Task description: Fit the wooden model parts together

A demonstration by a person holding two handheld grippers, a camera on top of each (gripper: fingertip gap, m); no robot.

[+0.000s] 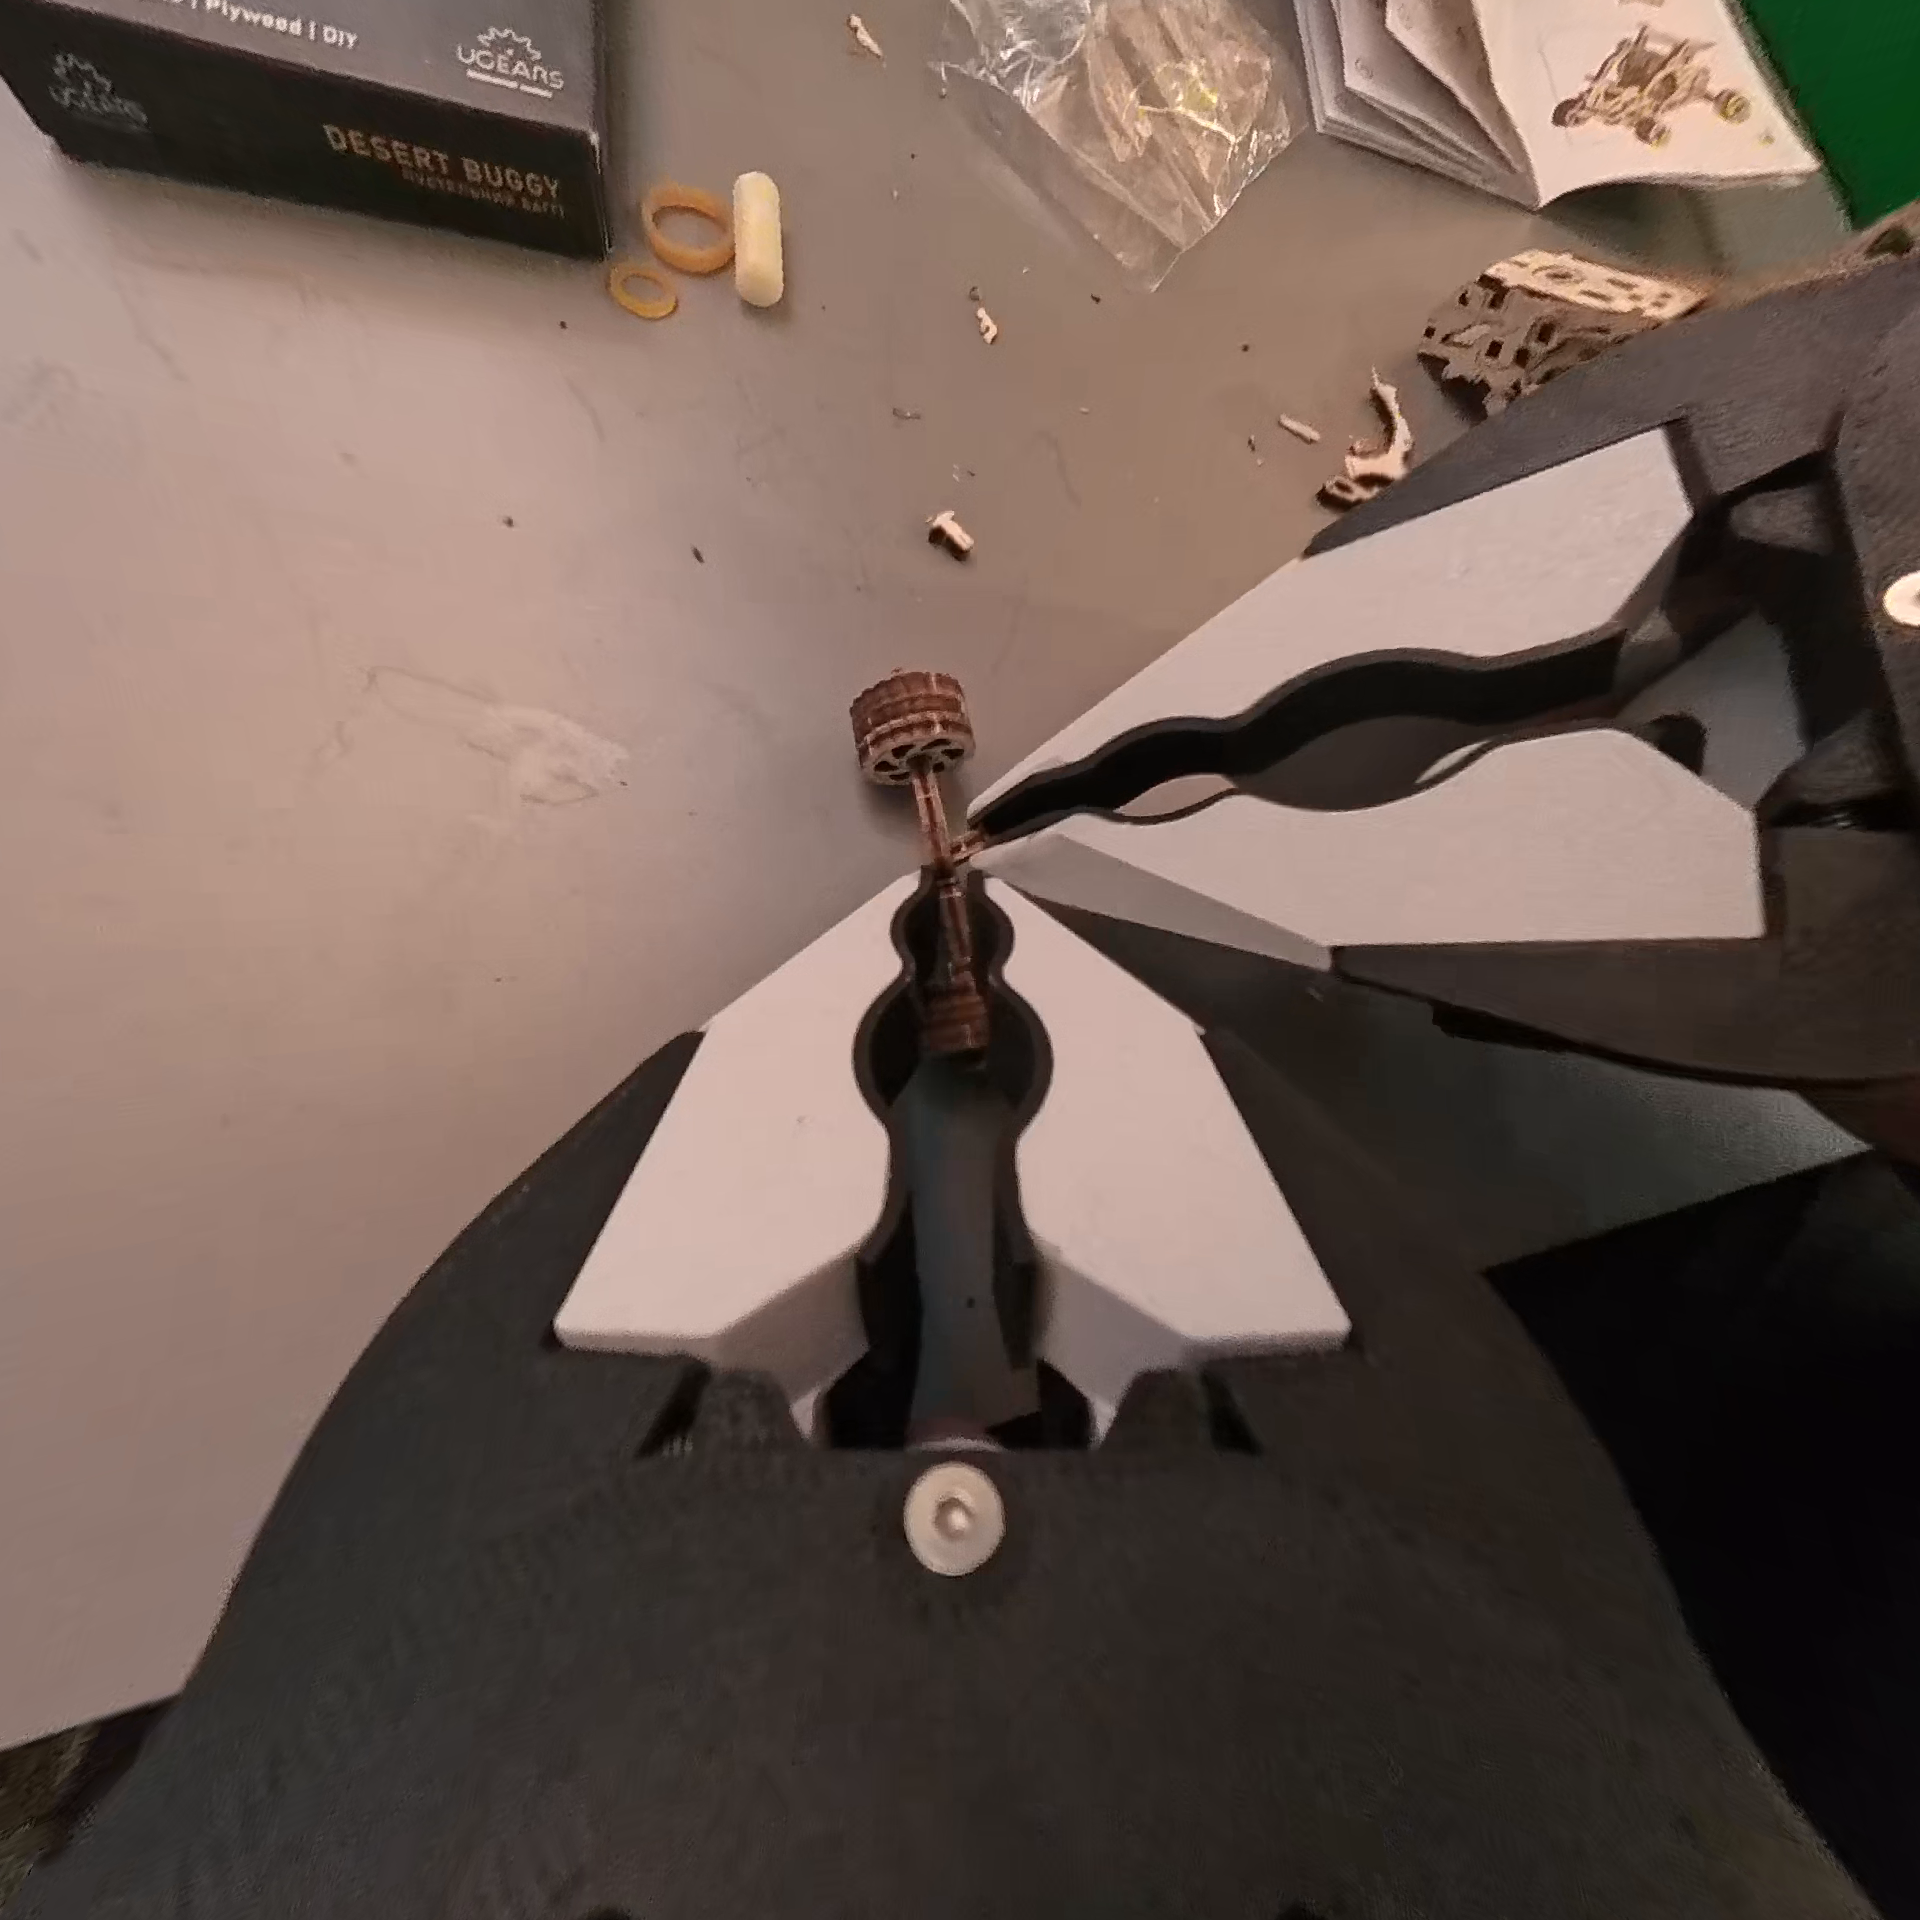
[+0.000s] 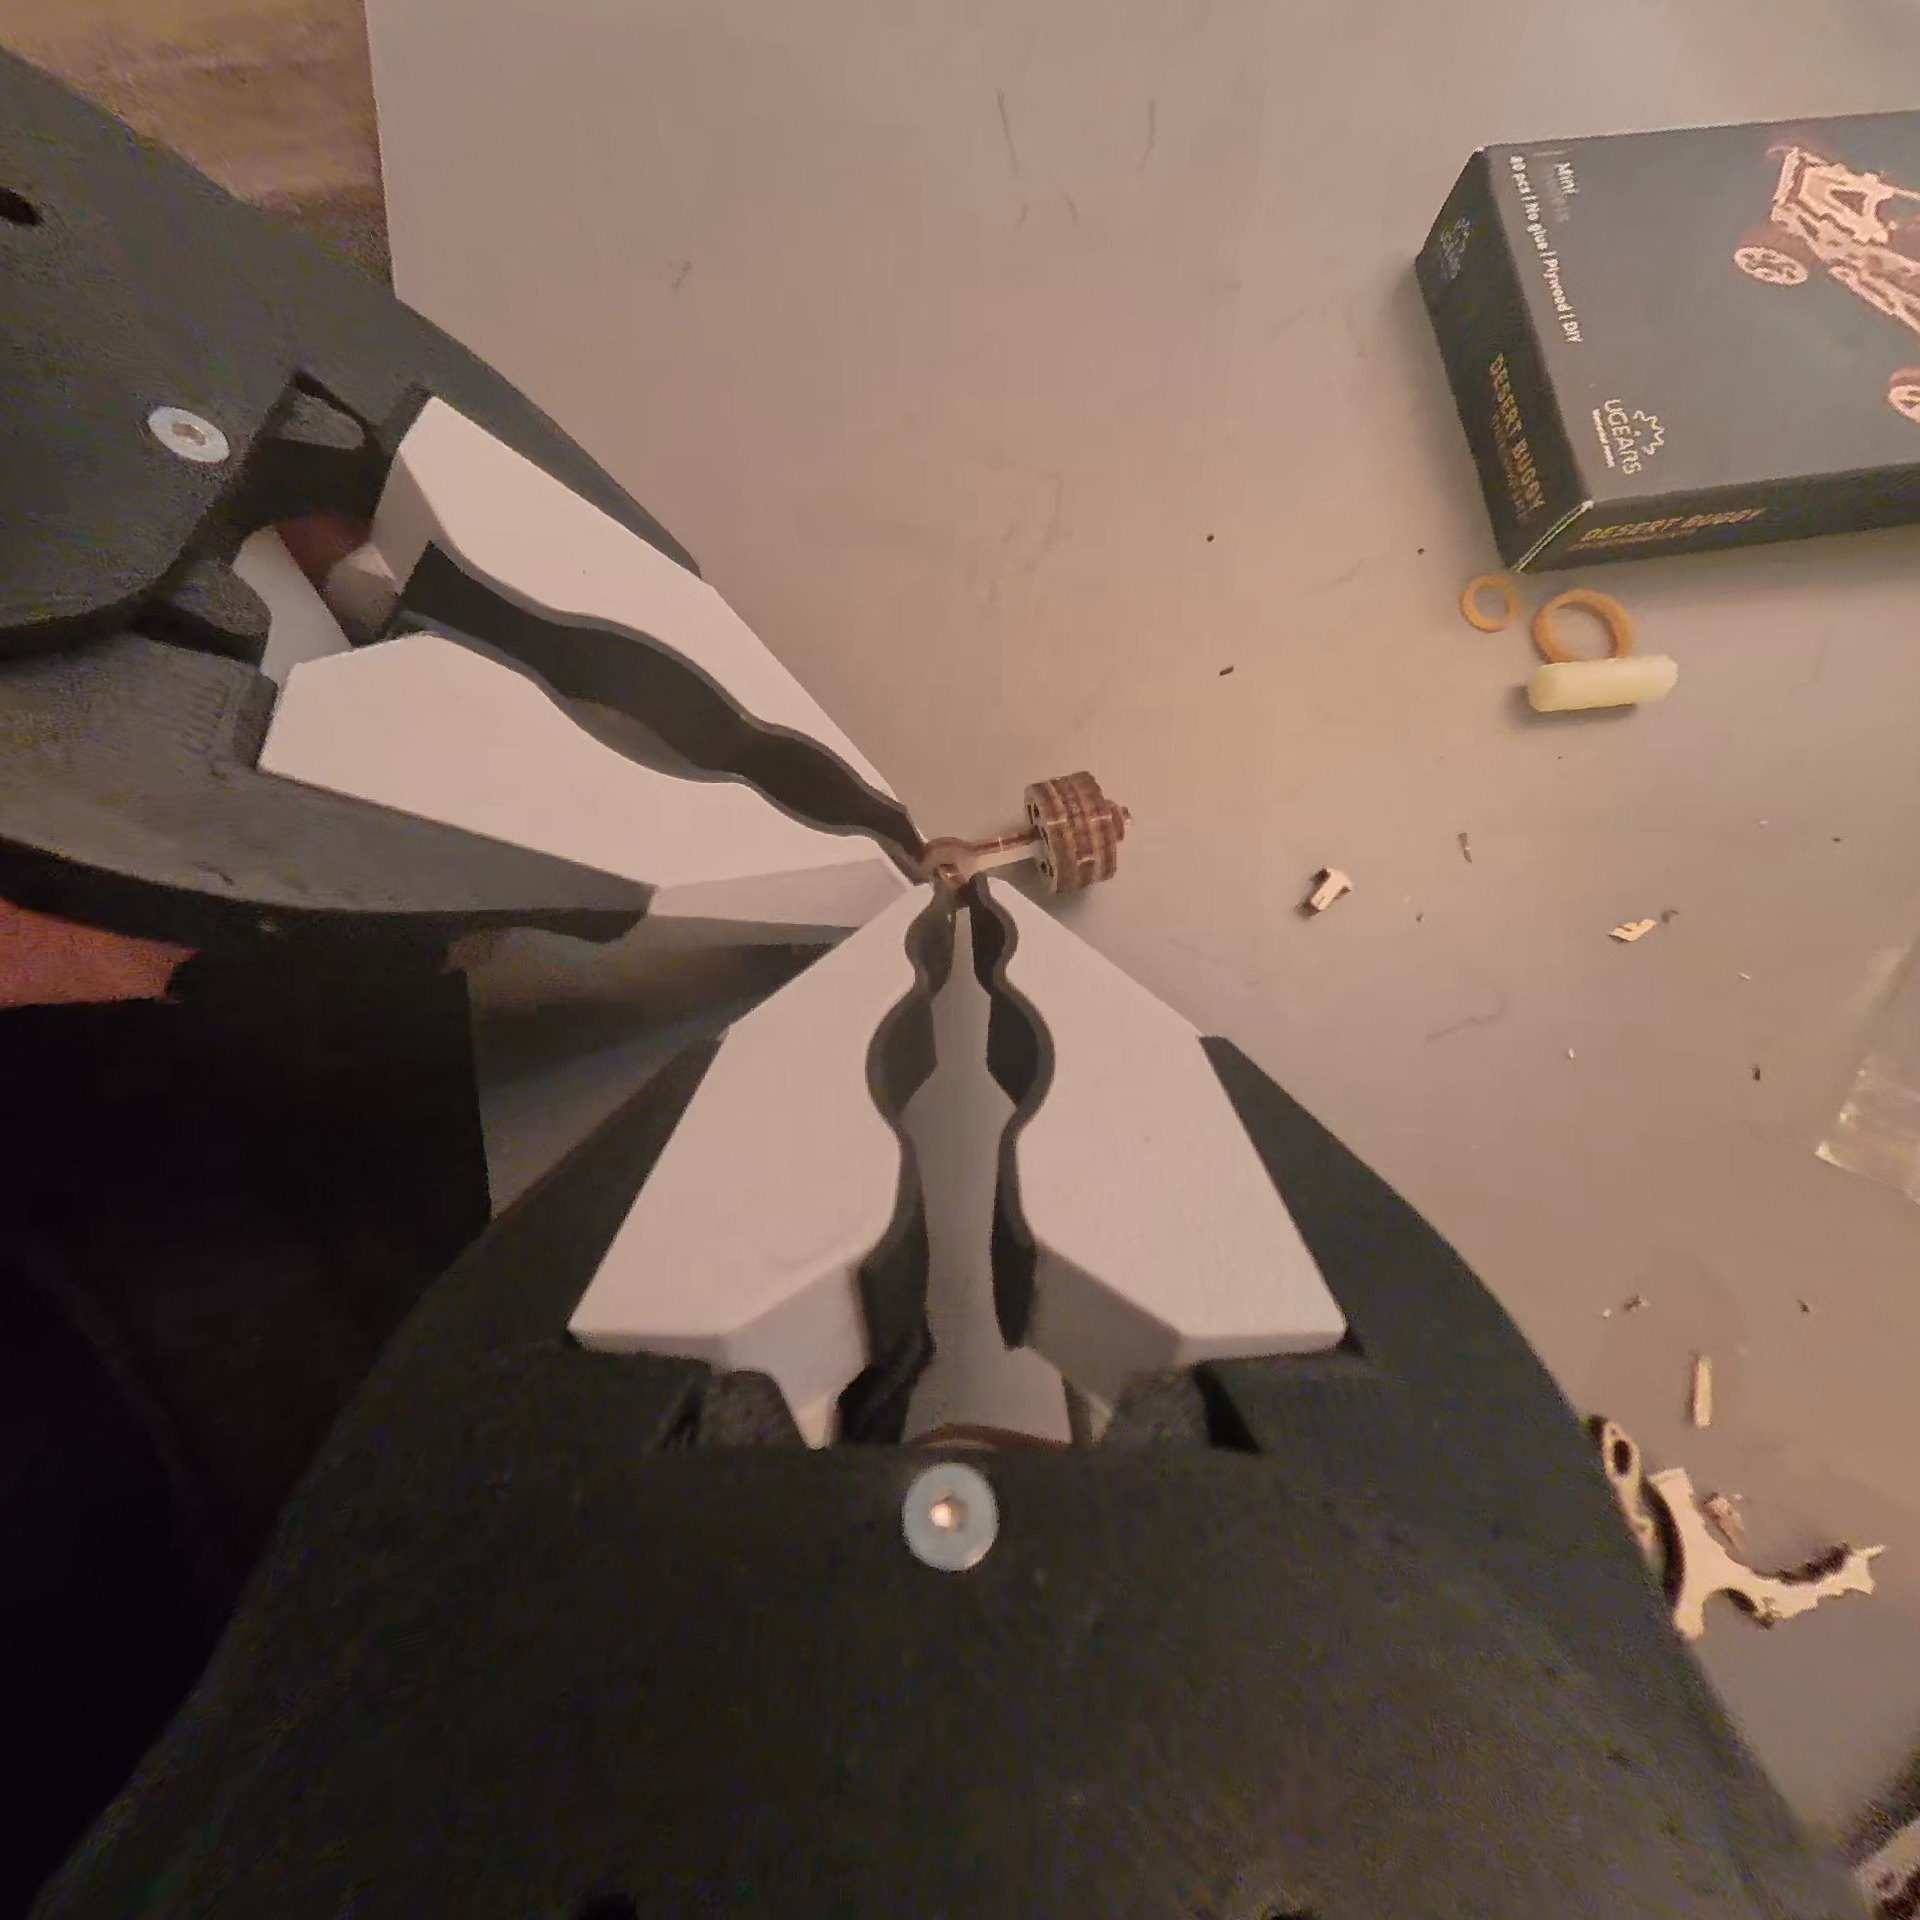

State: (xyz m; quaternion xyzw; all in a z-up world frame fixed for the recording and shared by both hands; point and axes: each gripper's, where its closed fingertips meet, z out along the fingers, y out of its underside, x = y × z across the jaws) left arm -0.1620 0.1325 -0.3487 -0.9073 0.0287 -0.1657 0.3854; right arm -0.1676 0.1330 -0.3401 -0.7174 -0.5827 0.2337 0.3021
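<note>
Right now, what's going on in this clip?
A person is working two handheld grippers on a small wooden axle with a wheel at its far end. The left gripper is shut on the axle, a second wheel sitting between its fingers. The right gripper pinches a tiny piece at the axle's middle. The kit box, rubber rings and wood scraps lie on the grey table.

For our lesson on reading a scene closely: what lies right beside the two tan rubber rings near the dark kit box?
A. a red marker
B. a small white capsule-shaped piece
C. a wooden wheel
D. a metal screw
B: a small white capsule-shaped piece lies against the rubber rings by the kit box.
</note>
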